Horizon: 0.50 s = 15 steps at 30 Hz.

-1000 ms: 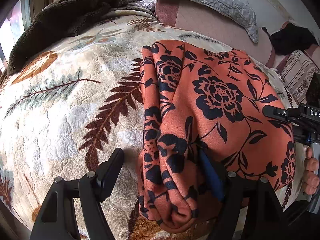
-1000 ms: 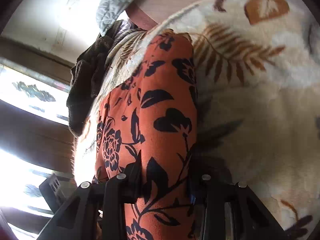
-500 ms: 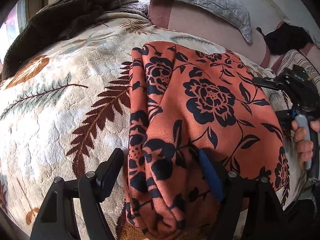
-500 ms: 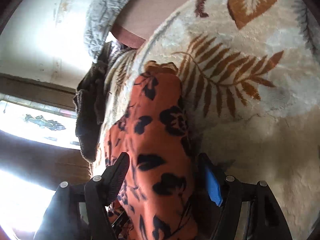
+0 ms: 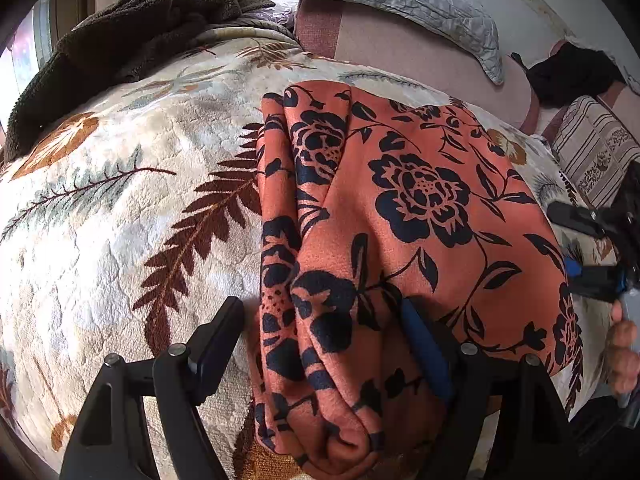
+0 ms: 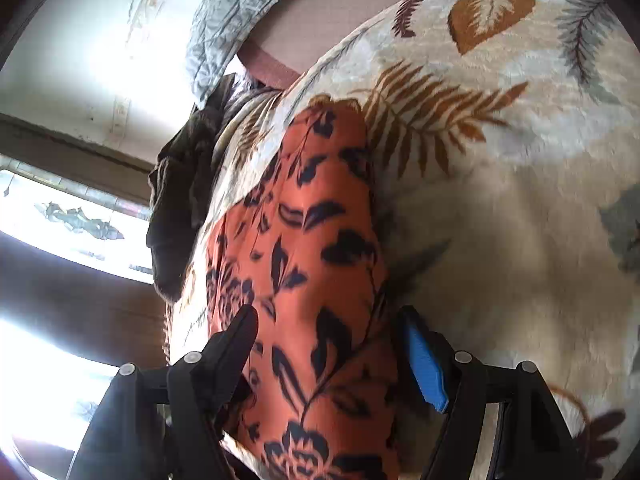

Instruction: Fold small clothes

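Straddling one orange floral garment (image 5: 420,216) on the leaf-patterned bed blanket (image 5: 120,220), my two tongs, left (image 5: 324,336) and right (image 6: 326,340), both gaped wide, gripping nothing; one dark towel (image 5: 120,36) lay beyond.

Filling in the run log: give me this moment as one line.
task: fold clothes | left tool: open, around cloth fold | right tool: open, around cloth | cloth: on blanket
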### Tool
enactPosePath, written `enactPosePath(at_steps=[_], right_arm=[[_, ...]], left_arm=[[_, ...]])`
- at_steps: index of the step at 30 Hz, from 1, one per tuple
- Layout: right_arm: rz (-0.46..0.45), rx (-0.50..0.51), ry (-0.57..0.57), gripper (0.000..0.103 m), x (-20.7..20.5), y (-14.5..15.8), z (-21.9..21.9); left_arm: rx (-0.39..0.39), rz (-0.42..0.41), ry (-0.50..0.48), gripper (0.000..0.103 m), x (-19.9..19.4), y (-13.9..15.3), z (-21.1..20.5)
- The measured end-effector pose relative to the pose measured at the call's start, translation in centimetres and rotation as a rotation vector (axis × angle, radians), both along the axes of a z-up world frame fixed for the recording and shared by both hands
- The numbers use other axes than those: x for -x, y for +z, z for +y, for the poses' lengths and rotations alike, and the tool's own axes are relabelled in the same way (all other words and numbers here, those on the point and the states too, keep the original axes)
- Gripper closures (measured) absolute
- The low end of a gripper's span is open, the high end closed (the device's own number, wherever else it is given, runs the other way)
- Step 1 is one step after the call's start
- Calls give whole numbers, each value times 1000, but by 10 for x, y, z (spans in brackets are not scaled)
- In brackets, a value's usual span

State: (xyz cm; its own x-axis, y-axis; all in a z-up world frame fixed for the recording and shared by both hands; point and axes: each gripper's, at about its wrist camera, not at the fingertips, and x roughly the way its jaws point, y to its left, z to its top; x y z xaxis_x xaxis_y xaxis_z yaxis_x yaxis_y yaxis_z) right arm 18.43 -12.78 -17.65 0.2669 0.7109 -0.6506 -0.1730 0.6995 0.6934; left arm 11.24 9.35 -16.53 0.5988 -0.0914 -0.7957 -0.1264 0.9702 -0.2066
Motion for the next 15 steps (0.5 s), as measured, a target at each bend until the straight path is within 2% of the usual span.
enactPosePath(at_steps=[1, 2, 3, 5, 7, 9, 10, 13, 15], right_arm=[[2, 19, 18, 29, 8, -1, 5], [1, 80, 51, 47, 11, -6, 12], [-5, 148, 78, 55, 15, -10, 19], [-14, 164, 50, 57, 17, -6, 20], [-51, 206, 49, 58, 23, 4, 26], [-59, 221, 54, 53, 29, 7, 28], [-45, 211, 40, 46, 29, 6, 25], [-40, 156, 4, 43, 38, 10, 7], [-64, 120, -18, 36, 43, 14, -2]], left_arm=[[-1, 0, 2, 21, 0, 0, 0], [-1, 0, 5, 21, 1, 1, 1], [0, 2, 5, 21, 2, 0, 1], [3, 1, 11, 21, 3, 1, 1], [6, 0, 18, 21, 6, 1, 3], [12, -6, 22, 21, 9, 3, 5], [17, -14, 26, 22, 13, 5, 7], [7, -68, 43, 22, 29, 15, 15], [12, -80, 36, 22, 35, 17, 18]])
